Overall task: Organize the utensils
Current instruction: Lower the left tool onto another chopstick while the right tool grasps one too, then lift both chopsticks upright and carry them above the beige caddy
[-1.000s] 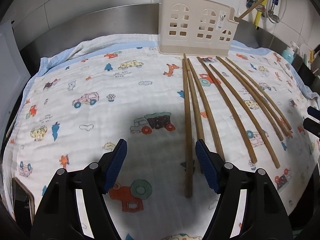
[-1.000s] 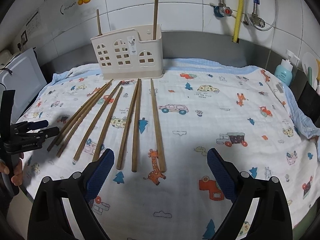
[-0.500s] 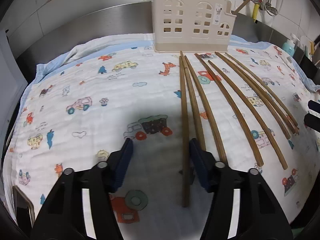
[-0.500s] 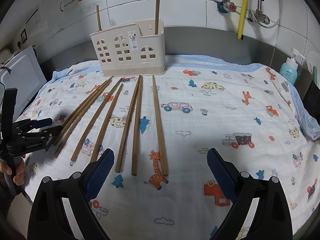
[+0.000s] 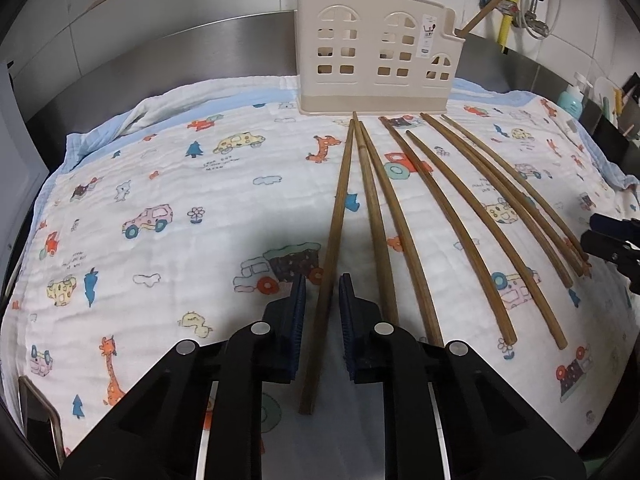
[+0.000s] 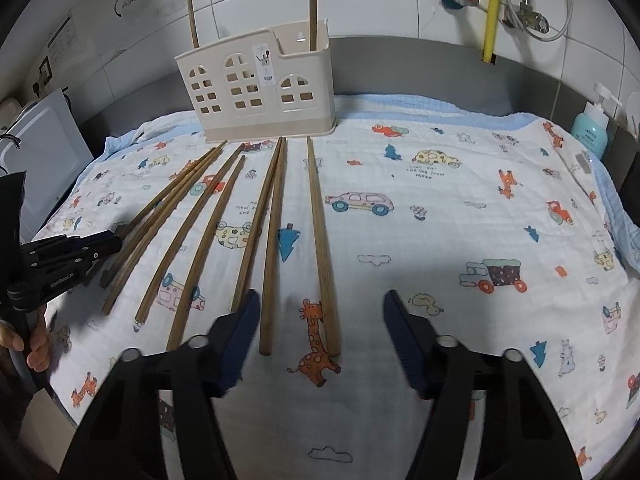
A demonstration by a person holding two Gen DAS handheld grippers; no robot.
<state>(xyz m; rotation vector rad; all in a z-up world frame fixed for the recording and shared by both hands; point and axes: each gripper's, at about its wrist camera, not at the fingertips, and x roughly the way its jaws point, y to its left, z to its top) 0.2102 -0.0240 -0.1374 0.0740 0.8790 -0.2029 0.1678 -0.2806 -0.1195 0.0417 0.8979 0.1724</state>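
Several brown chopsticks (image 5: 452, 216) (image 6: 200, 240) lie fanned on a cartoon-print cloth (image 5: 160, 184) (image 6: 460, 220), in front of a cream house-shaped holder (image 5: 376, 52) (image 6: 256, 92). Two more chopsticks (image 6: 313, 0) stand in the holder. My left gripper (image 5: 322, 292) straddles the leftmost chopstick (image 5: 338, 216). Its jaws are closing, with thin gaps left on both sides of the stick. My right gripper (image 6: 321, 300) is closing too, still wide. The near ends of the two rightmost chopsticks (image 6: 320, 240) lie between its pads, untouched.
A person's hand (image 6: 36, 340) holds the other gripper (image 6: 80, 248) by the leftmost sticks. Black gripper tips (image 5: 612, 240) show at the right edge. A teal bottle (image 6: 592, 128), wall pipes (image 6: 490, 8) and a white appliance (image 6: 44, 152) ring the cloth.
The left jaws have narrowed from wide to a slim gap, and the leftmost chopstick now lies between them. The right jaws have come in about halfway. Neither hand has shifted much.
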